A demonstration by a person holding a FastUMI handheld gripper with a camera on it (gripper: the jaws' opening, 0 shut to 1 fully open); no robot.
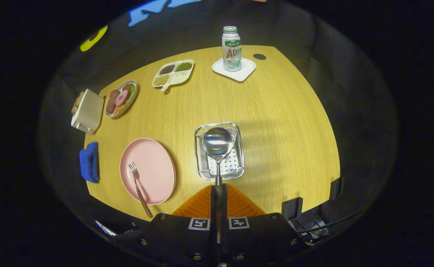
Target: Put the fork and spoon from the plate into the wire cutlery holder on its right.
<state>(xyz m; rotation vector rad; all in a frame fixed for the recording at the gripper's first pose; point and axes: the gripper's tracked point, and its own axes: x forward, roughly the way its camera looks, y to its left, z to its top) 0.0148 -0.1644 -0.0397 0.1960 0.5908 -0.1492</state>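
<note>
Fingers of the gripper (pixel 218 202) sit pressed together on the thin handle of a shiny steel spoon (pixel 217 144), a light, stiff and probably slippery thing best pinched by that handle, its round polished bowl hanging just above the square silver wire cutlery holder (pixel 239 148) on the wooden table (pixel 283 122). Left of the holder, a steel fork with a brown handle (pixel 139 187) lies on the round pink plate (pixel 157 163), handle nearest, likewise light and best taken by its handle
</note>
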